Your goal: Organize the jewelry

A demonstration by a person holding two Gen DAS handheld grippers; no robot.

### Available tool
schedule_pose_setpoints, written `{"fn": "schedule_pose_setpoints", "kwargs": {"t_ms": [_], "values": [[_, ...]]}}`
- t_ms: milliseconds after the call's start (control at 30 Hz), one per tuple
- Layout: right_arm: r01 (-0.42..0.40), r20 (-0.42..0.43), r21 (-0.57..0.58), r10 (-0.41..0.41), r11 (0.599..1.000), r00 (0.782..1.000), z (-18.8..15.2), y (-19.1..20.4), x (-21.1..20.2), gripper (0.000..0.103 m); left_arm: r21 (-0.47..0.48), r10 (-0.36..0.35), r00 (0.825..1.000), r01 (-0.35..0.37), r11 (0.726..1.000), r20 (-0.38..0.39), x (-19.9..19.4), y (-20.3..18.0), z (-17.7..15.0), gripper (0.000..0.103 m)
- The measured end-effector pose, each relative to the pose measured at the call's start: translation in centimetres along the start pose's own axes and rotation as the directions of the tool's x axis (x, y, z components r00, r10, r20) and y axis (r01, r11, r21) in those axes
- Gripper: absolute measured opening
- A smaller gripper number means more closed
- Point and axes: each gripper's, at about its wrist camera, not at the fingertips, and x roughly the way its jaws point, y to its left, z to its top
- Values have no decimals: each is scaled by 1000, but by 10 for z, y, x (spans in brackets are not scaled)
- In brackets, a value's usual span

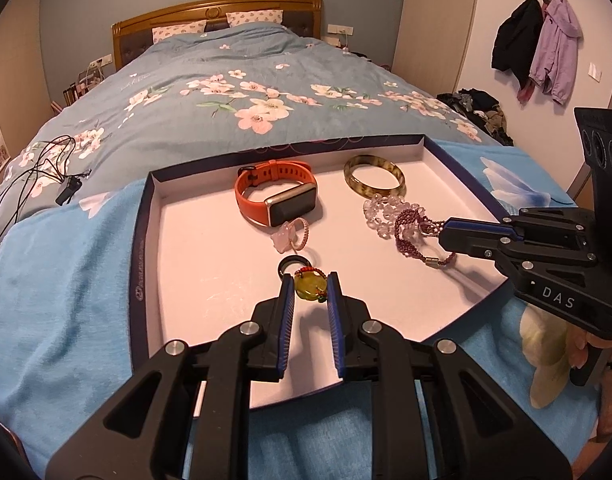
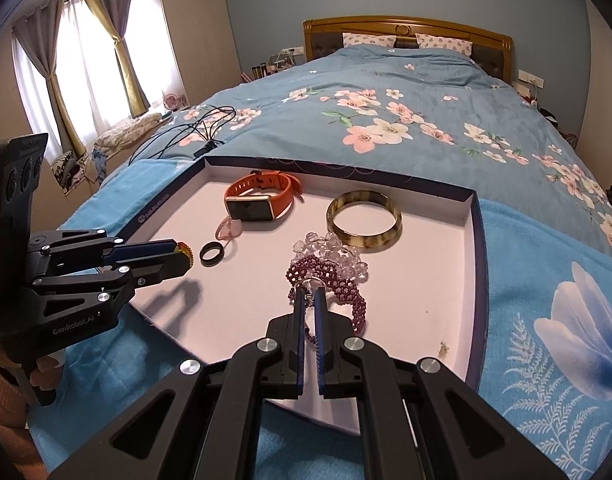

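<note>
In the tray (image 1: 154, 240) on the bed, the left hand-held gripper (image 1: 311, 285) pinches a yellow-green pendant (image 1: 311, 287), half hidden, while at three o'clock the right hand-held gripper (image 2: 311, 294) clamps a small ring (image 2: 312, 282) over the purple bead bracelet (image 2: 338, 280).

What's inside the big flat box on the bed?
The box holds an orange smartwatch, a brown bangle, clear beads, a purple bead bracelet, a pink ring and a black ring. Whatever lies under the bead pile is hidden.
</note>
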Motion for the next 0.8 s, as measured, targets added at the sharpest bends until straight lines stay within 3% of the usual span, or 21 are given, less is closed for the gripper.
{"fn": "schedule_pose_setpoints", "kwargs": {"t_ms": [200, 400, 500, 567, 800], "values": [[12, -14, 7, -12, 1000, 1000, -1, -2, 5, 5, -10, -13, 1000, 13, 1000, -15, 7, 3, -1, 18], [-3, 24, 19, 2, 1000, 1000, -4, 0, -12, 10, -24, -14, 999, 15, 1000, 35, -11, 7, -2, 29], [-46, 63, -7, 46, 999, 997, -11, 10, -33, 19, -6, -27, 997, 27, 1000, 72, -28, 4, -8, 31], [-85, 76, -44, 88, 995, 993, -18, 19, -46, 19, 25, -35, 995, 33, 999, 91, -41, 0, -15, 32], [-184, -24, -176, 183, 967, 983, -49, 63, -53, 19, 96, -58, 994, 49, 994, 96, -68, -15, -43, 32]]}}
